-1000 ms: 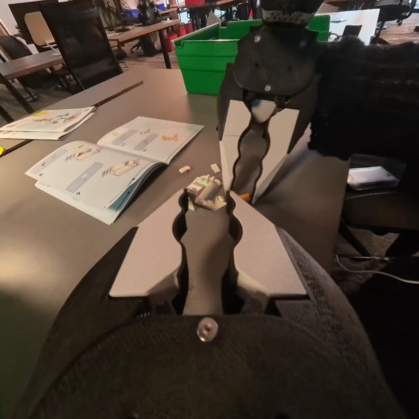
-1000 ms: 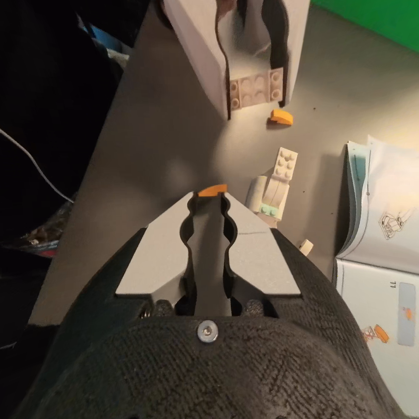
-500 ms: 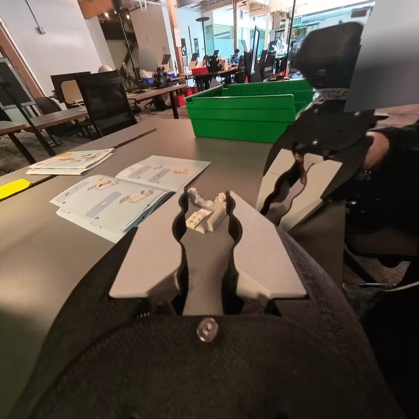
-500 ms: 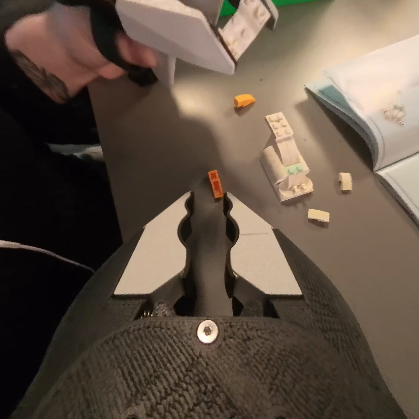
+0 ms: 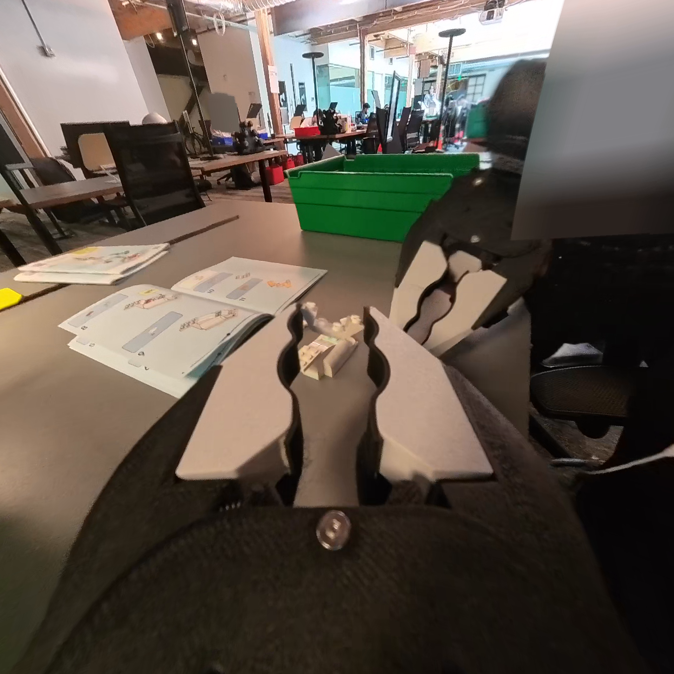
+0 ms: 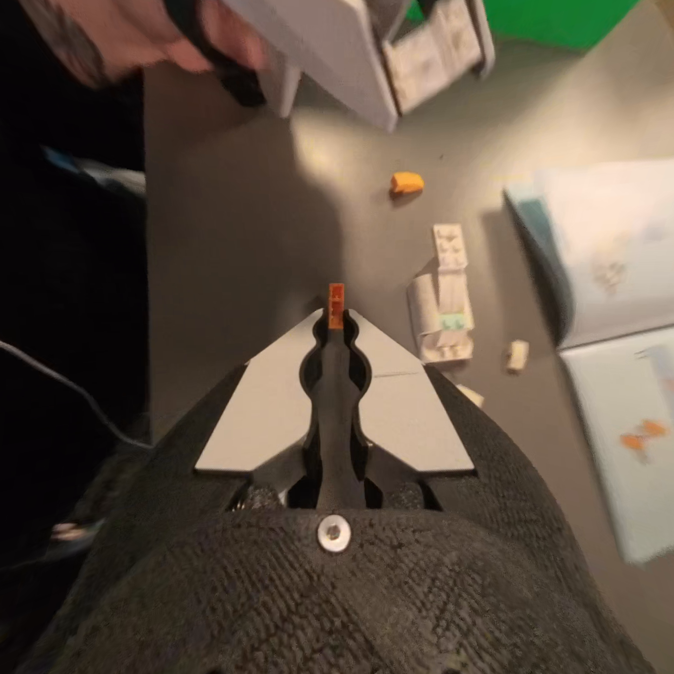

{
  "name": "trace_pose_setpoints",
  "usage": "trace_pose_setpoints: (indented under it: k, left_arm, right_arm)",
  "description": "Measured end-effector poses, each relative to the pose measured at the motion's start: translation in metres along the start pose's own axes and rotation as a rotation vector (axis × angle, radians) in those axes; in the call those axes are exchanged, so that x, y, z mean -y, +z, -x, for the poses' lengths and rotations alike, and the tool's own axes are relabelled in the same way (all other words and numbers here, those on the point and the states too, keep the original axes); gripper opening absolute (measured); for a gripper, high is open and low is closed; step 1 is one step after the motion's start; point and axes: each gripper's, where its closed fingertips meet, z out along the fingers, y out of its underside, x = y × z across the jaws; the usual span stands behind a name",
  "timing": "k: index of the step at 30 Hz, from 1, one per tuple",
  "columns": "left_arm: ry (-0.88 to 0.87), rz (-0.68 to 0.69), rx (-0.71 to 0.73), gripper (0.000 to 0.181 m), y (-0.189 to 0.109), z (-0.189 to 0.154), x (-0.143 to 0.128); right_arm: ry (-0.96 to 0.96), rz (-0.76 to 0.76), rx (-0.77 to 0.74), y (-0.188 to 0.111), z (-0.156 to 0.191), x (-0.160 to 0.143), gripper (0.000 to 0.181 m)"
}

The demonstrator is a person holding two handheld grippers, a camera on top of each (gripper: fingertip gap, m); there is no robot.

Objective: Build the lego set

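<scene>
My left gripper (image 5: 333, 317) is shut on a white studded plate (image 5: 341, 322) and holds it above the grey table (image 5: 91, 419). In the right wrist view, this gripper (image 6: 437, 73) and the plate (image 6: 426, 69) are at the top, blurred. My right gripper (image 6: 336, 313) is shut on a small orange piece (image 6: 336, 304) that sticks out past its tips, above the table. It also shows in the left wrist view (image 5: 425, 337), close on the right. A white partial build (image 6: 443, 317) with a mint piece lies on the table; in the left wrist view it (image 5: 328, 355) shows through the finger gap.
An orange curved piece (image 6: 406, 182) and two small tan pieces (image 6: 517, 355) lie loose near the build. An open instruction booklet (image 5: 182, 321) lies to the left, with more booklets (image 5: 95, 264) behind it. A green bin (image 5: 364, 204) stands at the back. The table edge and a chair (image 5: 583, 394) are on the right.
Both grippers have risen off the table with their pieces. The left gripper has tilted up to look across the room. The orange piece has turned end-on in the right gripper's tips.
</scene>
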Motion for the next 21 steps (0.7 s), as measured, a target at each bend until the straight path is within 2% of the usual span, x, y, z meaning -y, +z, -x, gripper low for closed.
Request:
trace_pose_setpoints:
  k: [2, 6, 9, 12, 17, 21]
  left_arm:
    - [-0.045, 0.035, -0.035, 0.032, 0.002, -0.003, -0.004]
    - [-0.135, 0.064, -0.051, 0.032, 0.007, -0.004, -0.006]
    - [-0.232, -0.026, -0.063, 0.032, 0.005, -0.005, 0.007]
    - [-0.386, -0.173, -0.119, 0.032, 0.0, -0.008, 0.03]
    - [-0.635, -0.47, -0.317, 0.032, -0.023, -0.013, 0.072]
    - [-0.847, -0.611, -0.484, 0.031, -0.033, -0.013, 0.09]
  right_arm:
    - [-0.251, -0.008, -0.141, -0.003, -0.009, 0.008, 0.006]
    - [-0.757, -0.06, -0.55, -0.027, -0.036, 0.043, 0.006]
    - [-1.059, -0.108, -0.783, -0.043, -0.042, 0.068, 0.006]
    - [-1.352, -0.14, -0.971, -0.054, -0.04, 0.09, 0.006]
    - [-1.674, -0.18, -1.095, -0.07, -0.031, 0.118, 0.006]
    - [-1.8, -0.164, -1.1, -0.079, -0.032, 0.136, 0.005]
